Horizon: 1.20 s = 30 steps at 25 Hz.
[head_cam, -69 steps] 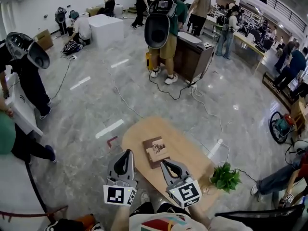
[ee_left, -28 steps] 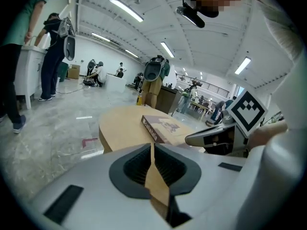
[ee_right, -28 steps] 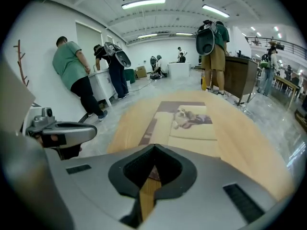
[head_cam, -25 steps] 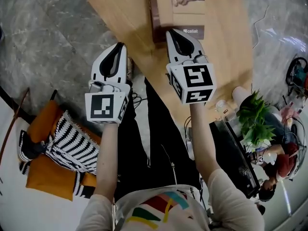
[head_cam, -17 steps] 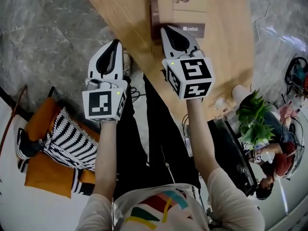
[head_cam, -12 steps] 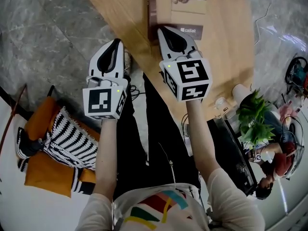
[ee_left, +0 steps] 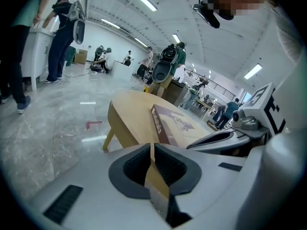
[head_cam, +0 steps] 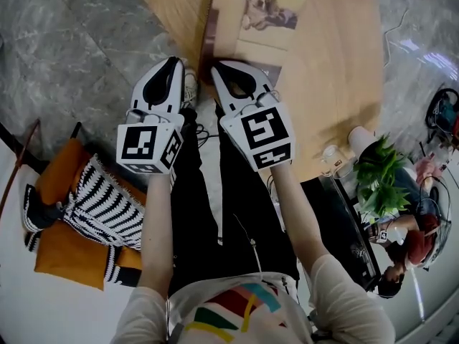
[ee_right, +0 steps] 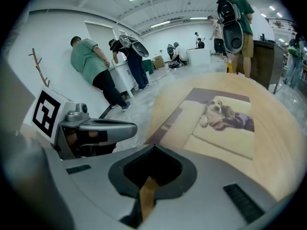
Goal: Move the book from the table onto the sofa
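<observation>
Both claws are closed and empty; your left gripper (head_cam: pixel 172 63) and right gripper (head_cam: pixel 219 69) sit just below the brown dog-cover book (head_cam: pixel 251 20), upper centre on the oval wooden table (head_cam: pixel 337 77). Spread one wide, then straddle its near edge.

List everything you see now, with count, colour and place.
Oval wooden table: one, light brown, top of the head view.
Hardcover book with a dog on its cover: one, brown and beige, flat on the table.
Leafy potted plant: one, green, right of the table.
Striped cushion: one, black and white, lower left.
Orange cushion: one, orange, under the striped one.
Bystanders: several, mixed clothing, background of both gripper views.
Left gripper: one, white, shut, empty, beside the table edge.
Right gripper: one, white, shut, empty, close to the book.
</observation>
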Tool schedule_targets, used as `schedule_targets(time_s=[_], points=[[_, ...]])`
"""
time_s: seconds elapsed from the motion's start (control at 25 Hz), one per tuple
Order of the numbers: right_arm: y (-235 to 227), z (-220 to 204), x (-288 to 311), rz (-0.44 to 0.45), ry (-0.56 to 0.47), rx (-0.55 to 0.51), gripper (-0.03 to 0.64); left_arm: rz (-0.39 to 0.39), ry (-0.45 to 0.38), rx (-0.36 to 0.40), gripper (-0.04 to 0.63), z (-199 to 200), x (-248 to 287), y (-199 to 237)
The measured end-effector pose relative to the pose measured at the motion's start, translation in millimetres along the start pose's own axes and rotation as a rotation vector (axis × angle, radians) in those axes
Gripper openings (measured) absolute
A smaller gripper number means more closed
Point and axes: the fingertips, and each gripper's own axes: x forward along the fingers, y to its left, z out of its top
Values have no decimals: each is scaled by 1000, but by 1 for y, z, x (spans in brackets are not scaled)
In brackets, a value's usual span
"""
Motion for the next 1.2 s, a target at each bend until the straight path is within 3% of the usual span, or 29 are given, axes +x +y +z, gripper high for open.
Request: schedule_targets(time_s=[0.08,0.24,0.48,0.6,0.84,1.2], points=[[8,-3,2,14,12,-24,11,-18,-4,-37,24,-2,-2,3],[18,-7,2,64,36,-97,11,-76,-20,-105,121,-2,-7,0],[33,-17,2,158,82,-236,11,-125,-3,-169,132,-9,-6,-2],[44,-22,2,214,119,-287,11,-141,0,-203,169,-11,-7,-2],[70,-37,0,373,166,-266,11,-205,7,-325,242,-21,-6,-6],[83,-60,-17,407,205,-298,11,-296,11,-563,265,-51,4,-5]])
